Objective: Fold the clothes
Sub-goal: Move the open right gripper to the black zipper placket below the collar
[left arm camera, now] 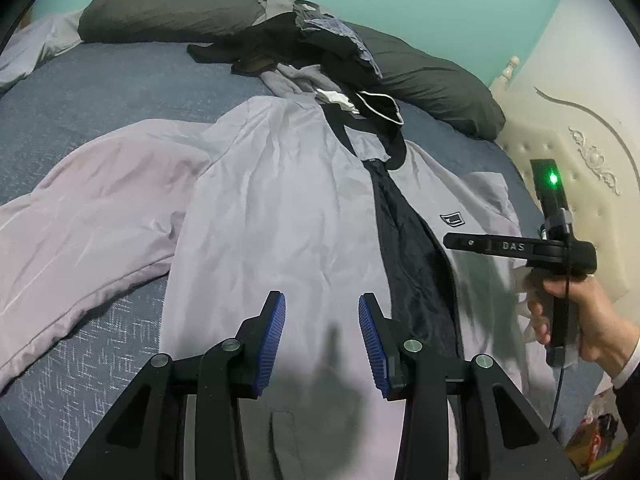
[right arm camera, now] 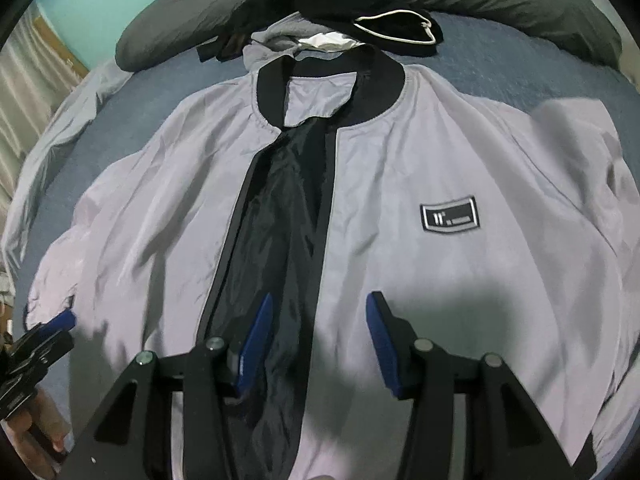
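Note:
A light grey jacket (left arm camera: pixel 280 200) (right arm camera: pixel 440 160) lies face up and spread flat on the bed. Its front is open down the middle, showing black lining (right arm camera: pixel 276 216), and it has a black collar (right arm camera: pixel 384 92) and a chest patch (right arm camera: pixel 449 219). One sleeve (left arm camera: pixel 92 208) stretches out to the left. My left gripper (left arm camera: pixel 321 299) hangs open just over the left front panel, nothing between its blue pads. My right gripper (right arm camera: pixel 320 298) is open above the right zip edge near the hem. A hand (left arm camera: pixel 572 312) holds its handle at the jacket's right side. A blue pad (right arm camera: pixel 64 320) of the left gripper shows by the left sleeve.
The blue bedspread (left arm camera: pixel 100 92) lies under the jacket. A heap of dark and grey clothes (left arm camera: pixel 304 52) sits just past the collar. Two dark grey pillows (left arm camera: pixel 160 12) (left arm camera: pixel 436 84) lie at the head of the bed. A cream padded headboard (left arm camera: pixel 580 160) rises on the right.

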`<act>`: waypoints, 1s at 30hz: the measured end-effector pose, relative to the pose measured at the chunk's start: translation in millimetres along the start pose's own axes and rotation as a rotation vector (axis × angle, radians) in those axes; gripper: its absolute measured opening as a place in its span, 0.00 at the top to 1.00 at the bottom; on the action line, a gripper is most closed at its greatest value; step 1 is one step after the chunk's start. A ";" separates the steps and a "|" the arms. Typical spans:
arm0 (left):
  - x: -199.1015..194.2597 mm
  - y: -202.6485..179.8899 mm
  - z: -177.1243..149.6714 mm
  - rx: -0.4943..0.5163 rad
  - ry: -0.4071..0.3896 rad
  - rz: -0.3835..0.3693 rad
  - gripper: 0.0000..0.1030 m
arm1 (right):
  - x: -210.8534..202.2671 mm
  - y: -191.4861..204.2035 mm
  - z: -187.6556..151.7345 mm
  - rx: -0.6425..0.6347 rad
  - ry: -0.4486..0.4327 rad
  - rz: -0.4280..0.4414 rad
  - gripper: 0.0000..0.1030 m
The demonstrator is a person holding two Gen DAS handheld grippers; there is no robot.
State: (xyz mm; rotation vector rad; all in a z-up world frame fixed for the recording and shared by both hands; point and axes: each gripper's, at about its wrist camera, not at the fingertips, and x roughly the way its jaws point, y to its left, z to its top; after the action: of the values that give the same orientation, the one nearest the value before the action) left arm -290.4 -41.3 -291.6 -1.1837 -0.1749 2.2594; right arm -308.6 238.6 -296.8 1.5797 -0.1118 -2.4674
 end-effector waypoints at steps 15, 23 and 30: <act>2.5 13.3 1.6 -0.024 -0.004 -0.024 0.59 | 40.8 2.1 10.6 -0.060 0.023 -0.103 0.84; 0.1 18.8 2.6 -0.044 -0.015 -0.037 0.59 | 13.9 -25.6 12.8 0.091 -0.103 0.049 0.86; 0.8 16.1 4.0 -0.032 -0.016 -0.037 0.59 | 19.0 -28.0 25.3 0.090 -0.074 -0.025 0.84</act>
State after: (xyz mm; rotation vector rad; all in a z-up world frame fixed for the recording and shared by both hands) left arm -300.9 -53.6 -295.7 -1.1695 -0.2386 2.2418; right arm -342.8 260.6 -308.0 1.5331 -0.2182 -2.5749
